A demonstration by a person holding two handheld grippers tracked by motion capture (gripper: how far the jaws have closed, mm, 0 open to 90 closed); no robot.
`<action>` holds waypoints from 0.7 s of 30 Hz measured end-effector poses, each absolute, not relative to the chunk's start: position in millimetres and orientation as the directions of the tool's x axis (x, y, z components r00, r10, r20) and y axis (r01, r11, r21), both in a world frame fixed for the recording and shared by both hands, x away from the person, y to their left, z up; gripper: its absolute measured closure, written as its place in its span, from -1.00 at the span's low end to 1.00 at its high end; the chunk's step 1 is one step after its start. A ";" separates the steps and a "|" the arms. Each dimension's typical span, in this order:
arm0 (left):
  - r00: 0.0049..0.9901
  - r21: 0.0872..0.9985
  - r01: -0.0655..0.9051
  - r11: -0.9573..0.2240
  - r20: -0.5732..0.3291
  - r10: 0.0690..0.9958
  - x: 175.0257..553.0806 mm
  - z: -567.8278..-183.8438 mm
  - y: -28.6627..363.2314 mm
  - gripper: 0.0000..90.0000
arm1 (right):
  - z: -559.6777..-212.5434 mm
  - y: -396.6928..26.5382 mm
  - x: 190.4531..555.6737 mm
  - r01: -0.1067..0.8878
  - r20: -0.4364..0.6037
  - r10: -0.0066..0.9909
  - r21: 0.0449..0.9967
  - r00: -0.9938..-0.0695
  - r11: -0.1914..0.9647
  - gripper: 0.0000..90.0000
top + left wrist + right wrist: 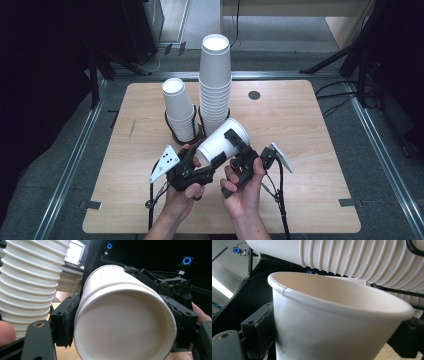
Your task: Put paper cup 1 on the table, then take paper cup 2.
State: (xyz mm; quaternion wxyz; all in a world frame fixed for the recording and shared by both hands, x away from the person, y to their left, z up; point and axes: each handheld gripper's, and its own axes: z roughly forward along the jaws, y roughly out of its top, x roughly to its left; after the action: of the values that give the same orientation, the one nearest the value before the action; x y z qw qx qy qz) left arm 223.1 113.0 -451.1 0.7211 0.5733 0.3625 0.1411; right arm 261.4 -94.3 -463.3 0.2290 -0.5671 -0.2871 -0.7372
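Cups are being pulled apart: the left gripper (212, 161) is clamping the paper cup (225, 141) near its base above the table (300, 130), while the right gripper (235, 142) is gripping near its rim. Next, I reckon, comes separating or setting it down beside the tall stack (215, 82).

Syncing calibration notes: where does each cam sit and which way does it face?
High view: above the person's side of the table, looking forward and down; both forearms, left tongs and right tongs on the tilted paper cup.
Left gripper view: rides the left tongs, faces the cup's base; a fingertip shows.
Right gripper view: rides the right tongs, looks past the cup's rim.
Shared: both gripper views show the ribbed cup stack.
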 end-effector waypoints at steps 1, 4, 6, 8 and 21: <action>0.695 0.928 0.221 0.301 -0.366 0.618 223.1 -451.0 113.8 -0.50 | -463.1 -94.1 261.2 0.661 0.967 -0.004 0.172 -0.256 -0.731 -0.75; 0.693 0.924 0.244 0.295 -0.378 0.613 224.0 -449.8 116.3 -0.53 | -462.3 -92.8 260.2 0.646 0.960 0.030 0.210 -0.278 -0.734 -0.73; 0.694 0.916 0.265 0.300 -0.398 0.600 225.0 -448.5 118.7 -0.54 | -461.1 -93.0 259.6 0.624 0.952 0.060 0.244 -0.300 -0.742 -0.72; 0.694 0.912 0.276 0.304 -0.408 0.593 226.1 -445.9 123.2 -0.70 | -457.5 -96.4 259.7 0.582 0.933 0.126 0.311 -0.336 -0.752 -0.70; 0.683 0.926 0.286 0.244 -0.376 0.627 229.9 -443.9 128.1 -0.74 | -432.4 -115.1 257.7 0.363 0.756 0.467 0.639 -0.459 -0.678 -0.70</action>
State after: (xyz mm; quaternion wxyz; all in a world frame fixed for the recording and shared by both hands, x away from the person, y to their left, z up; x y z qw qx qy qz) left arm 229.9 128.1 -443.9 0.6918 0.6023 0.3789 0.1230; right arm 257.7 -115.1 -432.4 -0.0347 -0.5190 -0.3998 -0.7548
